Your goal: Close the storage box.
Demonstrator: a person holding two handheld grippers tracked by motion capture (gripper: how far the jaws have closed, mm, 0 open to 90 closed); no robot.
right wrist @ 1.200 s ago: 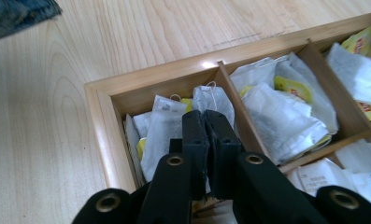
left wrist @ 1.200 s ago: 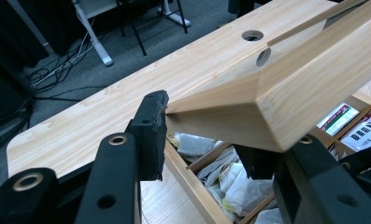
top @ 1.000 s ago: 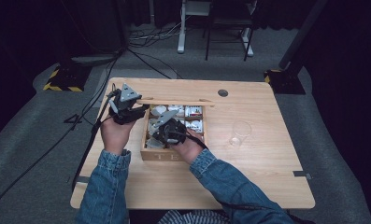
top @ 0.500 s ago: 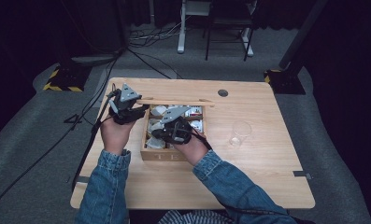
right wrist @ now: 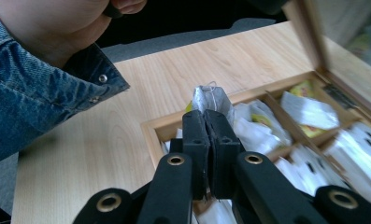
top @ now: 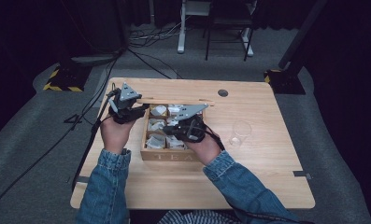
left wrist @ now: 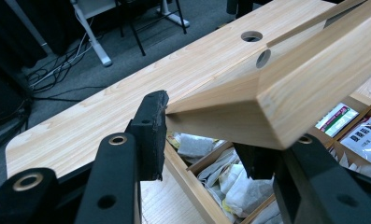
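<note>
raised lid (top: 174, 100) blocks box's (top: 167, 156) rear

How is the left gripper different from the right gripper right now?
The left gripper clamps the wooden lid of the tea box, holding it up; the right gripper pinches a small tea bag over the box. The left gripper's jaws stand apart around the lid's edge; the right gripper's jaws almost meet. Both are black and hand-held.
</note>
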